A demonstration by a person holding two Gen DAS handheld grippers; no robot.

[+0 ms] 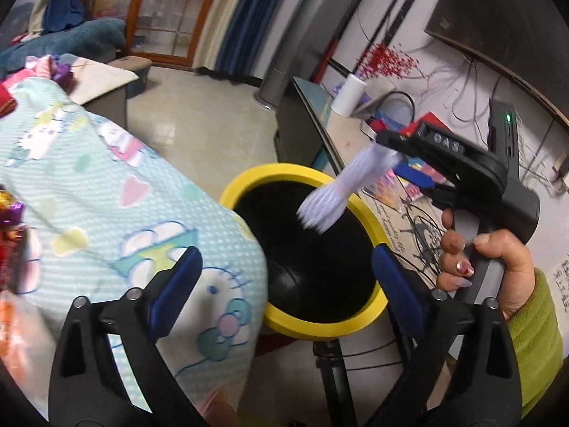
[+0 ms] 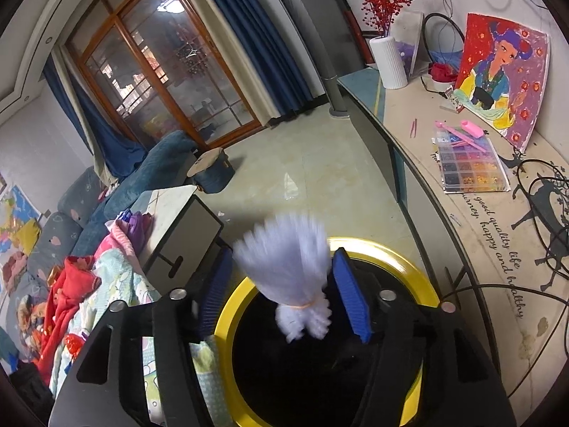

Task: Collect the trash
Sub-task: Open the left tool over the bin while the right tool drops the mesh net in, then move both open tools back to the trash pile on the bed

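Note:
A bundle of pale lavender foam netting (image 2: 284,267), tied with a rubber band, hangs blurred over the black trash bin with its yellow rim (image 2: 391,249). It sits between the blue pads of my right gripper (image 2: 283,252), whose jaws stand apart and do not visibly press on it. In the left wrist view the netting (image 1: 330,195) hangs from the right gripper's tip (image 1: 387,142) above the bin's rim (image 1: 284,170), and a hand (image 1: 498,259) in a green sleeve holds that gripper. My left gripper (image 1: 286,251) is wide open and holds nothing, close over the bin's near side.
A pale blue cartoon-print blanket (image 1: 106,195) lies heaped against the bin's left side. To the right runs a long counter (image 2: 409,142) with a bead box (image 2: 466,163), a white vase (image 2: 389,62) and cables. Black stand legs (image 1: 330,373) show below the bin.

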